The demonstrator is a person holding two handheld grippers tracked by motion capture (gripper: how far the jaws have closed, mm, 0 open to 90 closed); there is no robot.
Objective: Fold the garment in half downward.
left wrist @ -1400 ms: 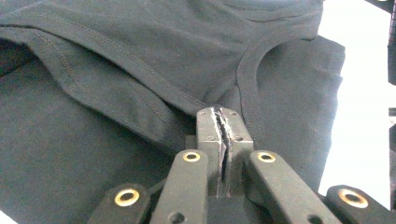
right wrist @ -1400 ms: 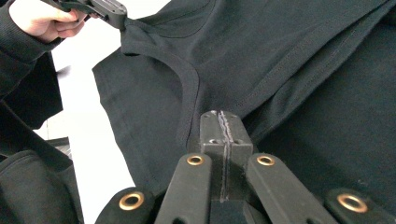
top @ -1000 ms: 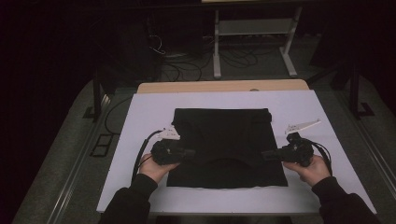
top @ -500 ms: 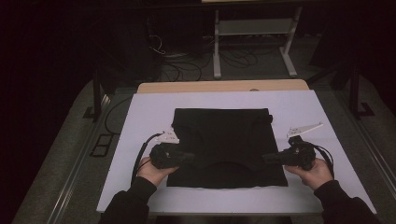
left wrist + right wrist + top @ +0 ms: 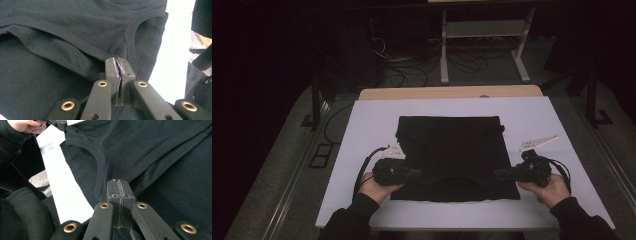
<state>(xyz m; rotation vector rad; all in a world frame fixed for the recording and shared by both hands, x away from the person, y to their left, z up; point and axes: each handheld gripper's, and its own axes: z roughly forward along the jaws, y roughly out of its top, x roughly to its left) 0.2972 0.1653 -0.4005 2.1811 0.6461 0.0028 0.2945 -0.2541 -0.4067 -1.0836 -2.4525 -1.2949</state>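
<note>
A black T-shirt (image 5: pixel 452 155) lies flat on the white table top (image 5: pixel 372 120), its neckline toward the person and partly folded. The left gripper (image 5: pixel 117 62) has its jaws pressed together on a fold of cloth beside the collar band; the right gripper (image 5: pixel 118 183) is likewise clamped on the fabric at the opposite shoulder seam. In the high view both tools sit low at the near corners of the shirt, a hand behind each. Judged risk: each grip takes only a thin edge of cloth, so an uneven pull could slip one side free, skewing the fold, or drag the lower layer along and bunch it.
</note>
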